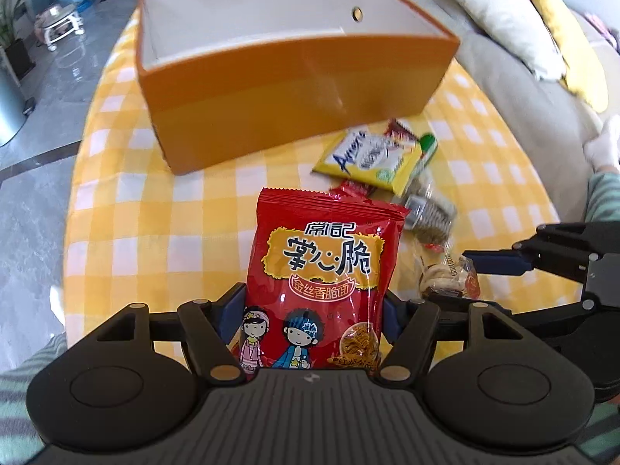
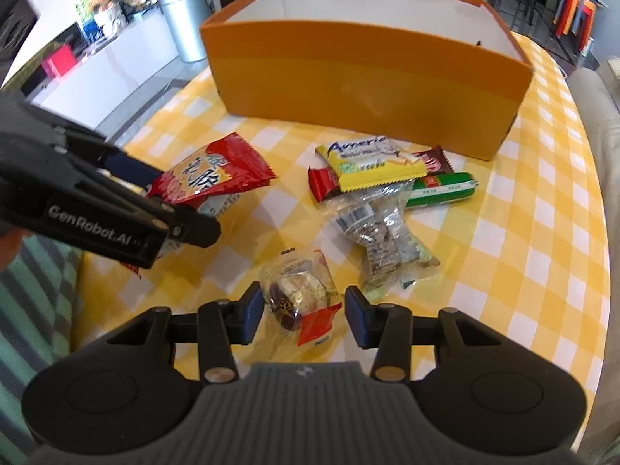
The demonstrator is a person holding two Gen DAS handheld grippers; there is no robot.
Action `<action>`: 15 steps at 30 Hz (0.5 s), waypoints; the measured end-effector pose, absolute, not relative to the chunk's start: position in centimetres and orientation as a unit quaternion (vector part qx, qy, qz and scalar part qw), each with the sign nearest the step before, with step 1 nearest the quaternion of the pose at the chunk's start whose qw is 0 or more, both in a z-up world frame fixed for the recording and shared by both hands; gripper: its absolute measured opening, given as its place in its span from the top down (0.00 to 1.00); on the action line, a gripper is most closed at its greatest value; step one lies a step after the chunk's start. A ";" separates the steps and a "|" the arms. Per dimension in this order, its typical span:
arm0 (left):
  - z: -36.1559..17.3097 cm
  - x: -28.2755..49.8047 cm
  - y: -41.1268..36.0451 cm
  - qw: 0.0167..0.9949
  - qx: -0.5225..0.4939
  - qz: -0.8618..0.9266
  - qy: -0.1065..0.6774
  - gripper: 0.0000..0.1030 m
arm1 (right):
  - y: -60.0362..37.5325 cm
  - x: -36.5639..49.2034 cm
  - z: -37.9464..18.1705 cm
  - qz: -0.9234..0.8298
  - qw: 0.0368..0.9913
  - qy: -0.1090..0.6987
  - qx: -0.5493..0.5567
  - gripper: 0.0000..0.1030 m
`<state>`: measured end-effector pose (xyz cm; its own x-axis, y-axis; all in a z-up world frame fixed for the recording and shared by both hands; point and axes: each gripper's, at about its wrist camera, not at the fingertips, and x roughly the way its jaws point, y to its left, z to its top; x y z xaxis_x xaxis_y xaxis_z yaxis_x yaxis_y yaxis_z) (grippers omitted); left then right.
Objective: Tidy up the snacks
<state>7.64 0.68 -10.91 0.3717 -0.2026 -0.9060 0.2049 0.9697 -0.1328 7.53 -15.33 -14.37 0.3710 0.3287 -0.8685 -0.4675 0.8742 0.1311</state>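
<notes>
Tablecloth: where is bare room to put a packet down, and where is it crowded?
The tablecloth is bare right of the green sausage, and left of the orange box, beside the red noodle bag. The box shows only bare white walls; its floor is hidden. It is crowded before the box, around the yellow wafer pack and clear bag.

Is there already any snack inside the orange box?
No: the left wrist view shows only bare white walls and floor inside the orange box, and the snacks lie outside it.
</notes>
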 end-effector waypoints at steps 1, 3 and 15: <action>-10.4 7.6 0.7 0.832 -0.002 -0.118 0.542 0.25 | -15.5 7.6 -14.0 0.238 0.827 0.506 -0.065 0.58; -9.3 7.6 0.7 0.839 -0.007 -0.112 0.533 0.25 | -15.9 7.8 -13.3 0.226 0.830 0.506 -0.058 0.58; -3.0 9.5 0.3 0.877 -0.013 -0.106 0.469 0.25 | -18.5 10.1 -7.7 0.196 0.863 0.465 0.012 0.58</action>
